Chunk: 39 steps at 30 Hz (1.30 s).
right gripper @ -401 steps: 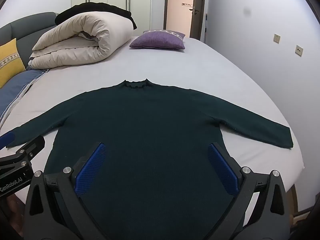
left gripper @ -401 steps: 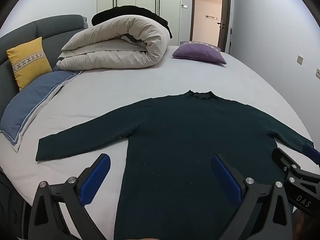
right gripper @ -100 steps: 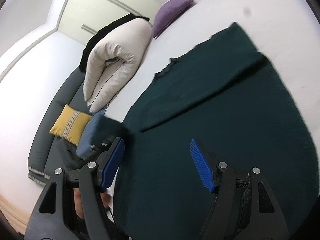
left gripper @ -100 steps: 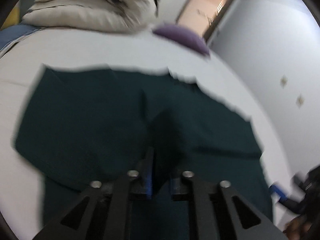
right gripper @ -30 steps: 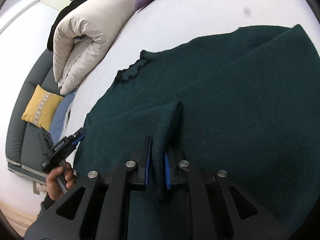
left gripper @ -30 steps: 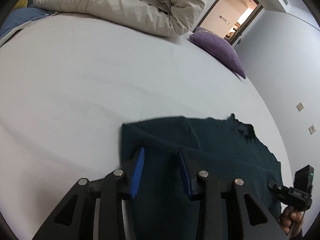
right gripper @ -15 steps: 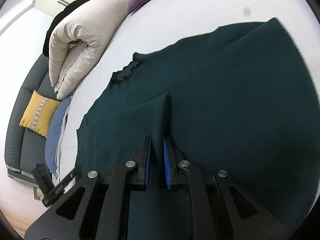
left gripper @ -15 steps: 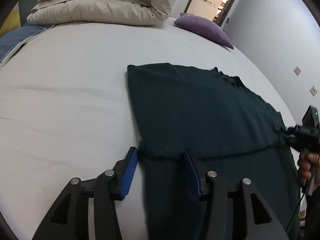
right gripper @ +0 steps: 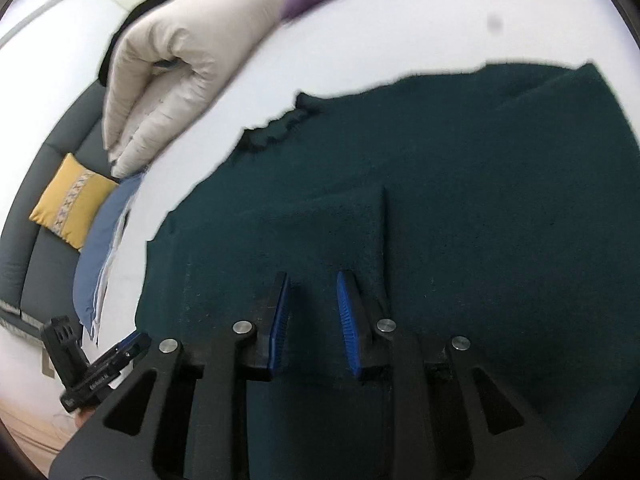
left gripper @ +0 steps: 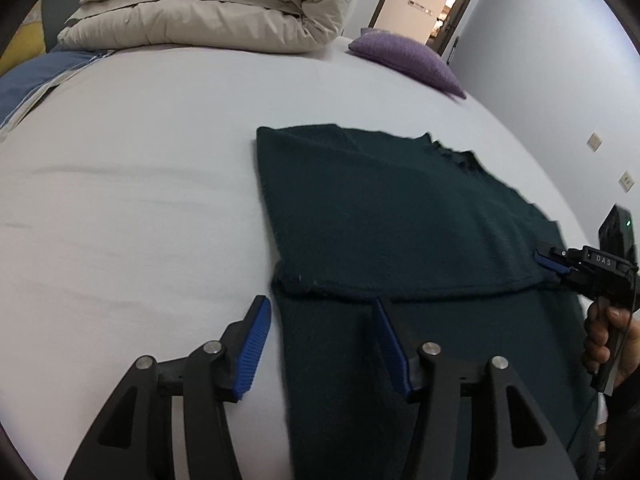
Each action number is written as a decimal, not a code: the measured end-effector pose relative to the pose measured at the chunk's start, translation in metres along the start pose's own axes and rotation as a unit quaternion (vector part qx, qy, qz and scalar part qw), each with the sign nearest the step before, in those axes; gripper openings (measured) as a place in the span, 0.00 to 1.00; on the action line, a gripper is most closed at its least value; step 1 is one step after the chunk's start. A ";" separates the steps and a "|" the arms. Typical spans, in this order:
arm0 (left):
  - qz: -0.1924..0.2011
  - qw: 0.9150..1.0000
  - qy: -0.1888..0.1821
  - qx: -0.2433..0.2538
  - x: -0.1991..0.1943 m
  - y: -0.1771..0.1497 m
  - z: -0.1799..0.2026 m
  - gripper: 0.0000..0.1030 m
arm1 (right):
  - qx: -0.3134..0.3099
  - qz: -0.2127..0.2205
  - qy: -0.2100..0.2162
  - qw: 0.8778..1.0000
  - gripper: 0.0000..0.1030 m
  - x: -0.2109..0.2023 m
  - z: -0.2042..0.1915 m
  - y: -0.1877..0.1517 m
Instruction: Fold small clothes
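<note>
The bed [left gripper: 140,184] with its pale sheet fills most of both views, and the dark green sweater [left gripper: 400,220] lies flat on it with both sleeves folded in over the body. At the far end of the bed there is a rolled beige duvet [left gripper: 224,8], a purple cushion [left gripper: 404,58] and a blue pillow [right gripper: 104,248].

The left gripper [left gripper: 322,342] has its jaws about half open and holds nothing; the left edge of the sweater lies between its 2 blue pads [left gripper: 252,348] without being pressed. Its jaws have just been opening. The right gripper [right gripper: 312,314] has a narrow gap between its jaws, and they have just been opening too; the pads stand over the folded sleeve [right gripper: 320,232] and do not pinch it.

1 second ago the right gripper was clamped on a raised ridge of sleeve cloth; now this cloth lies flat on the body of the sweater. The left gripper was close to the far corner of the sweater then, and now it is back at the near part, by the sleeve's edge.

Only the left wrist view shows the open door [left gripper: 432,4] and a hand [left gripper: 600,340] on the handle of the right gripper. Only the right wrist view shows the yellow cushion [right gripper: 72,204] against the grey headboard [right gripper: 24,256]
</note>
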<state>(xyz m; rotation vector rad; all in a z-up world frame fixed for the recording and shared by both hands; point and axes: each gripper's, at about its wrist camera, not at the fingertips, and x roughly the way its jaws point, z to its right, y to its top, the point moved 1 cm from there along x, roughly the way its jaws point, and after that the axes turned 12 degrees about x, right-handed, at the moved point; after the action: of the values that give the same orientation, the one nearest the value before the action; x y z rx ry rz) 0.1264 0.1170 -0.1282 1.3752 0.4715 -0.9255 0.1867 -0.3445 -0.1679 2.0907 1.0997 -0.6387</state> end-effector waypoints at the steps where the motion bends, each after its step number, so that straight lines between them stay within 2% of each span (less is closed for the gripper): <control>1: 0.002 1.000 -0.008 -0.006 -0.007 -0.004 -0.001 0.59 | 0.008 0.002 0.008 1.000 0.31 -0.009 0.001 -0.002; 3: 0.007 1.000 -0.025 -0.017 -0.029 -0.020 -0.001 0.65 | 0.009 0.024 0.013 1.000 0.50 -0.033 0.000 -0.008; 5: 0.006 0.999 -0.037 -0.032 -0.049 -0.041 -0.001 0.68 | -0.006 0.058 0.017 0.998 0.52 -0.064 -0.004 -0.019; 9: -0.018 0.995 -0.071 -0.066 -0.078 -0.091 -0.001 0.69 | -0.030 0.105 0.028 0.994 0.71 -0.128 -0.004 -0.059; 10: -0.027 0.992 -0.091 -0.083 -0.086 -0.110 0.000 0.68 | -0.034 0.111 0.033 0.993 0.74 -0.141 -0.001 -0.072; 15: -0.050 0.984 -0.134 -0.103 -0.117 -0.154 0.008 0.66 | -0.023 0.102 0.062 0.993 0.78 -0.193 0.020 -0.129; 18: -0.068 0.976 -0.169 -0.121 -0.124 -0.171 0.012 0.65 | -0.004 0.105 0.061 0.993 0.78 -0.219 0.040 -0.158; 23: -0.093 0.975 -0.170 -0.112 -0.127 -0.188 0.020 0.63 | 0.006 0.086 0.061 0.994 0.78 -0.242 0.063 -0.193; 28: -0.097 0.970 -0.186 -0.125 -0.122 -0.194 0.016 0.60 | 0.019 0.079 0.057 0.995 0.78 -0.267 0.091 -0.219; 30: -0.103 0.970 -0.184 -0.125 -0.120 -0.193 0.015 0.53 | 0.029 0.077 0.051 0.995 0.78 -0.274 0.101 -0.223; 35: -0.123 0.968 -0.185 -0.117 -0.118 -0.198 0.016 0.44 | 0.022 0.061 0.027 0.998 0.77 -0.286 0.115 -0.232; 37: -0.128 0.969 -0.175 -0.117 -0.117 -0.200 0.015 0.34 | 0.013 0.048 0.001 0.999 0.77 -0.289 0.118 -0.233; 39: -0.135 0.969 -0.168 -0.117 -0.115 -0.200 0.014 0.13 | 0.006 0.038 -0.025 0.999 0.77 -0.292 0.122 -0.233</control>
<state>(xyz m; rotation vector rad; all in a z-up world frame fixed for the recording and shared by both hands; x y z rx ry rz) -0.1000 0.1485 -0.1610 0.9289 0.4963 -1.2569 -0.1756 -0.4899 -0.1266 2.1059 0.9856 -0.6577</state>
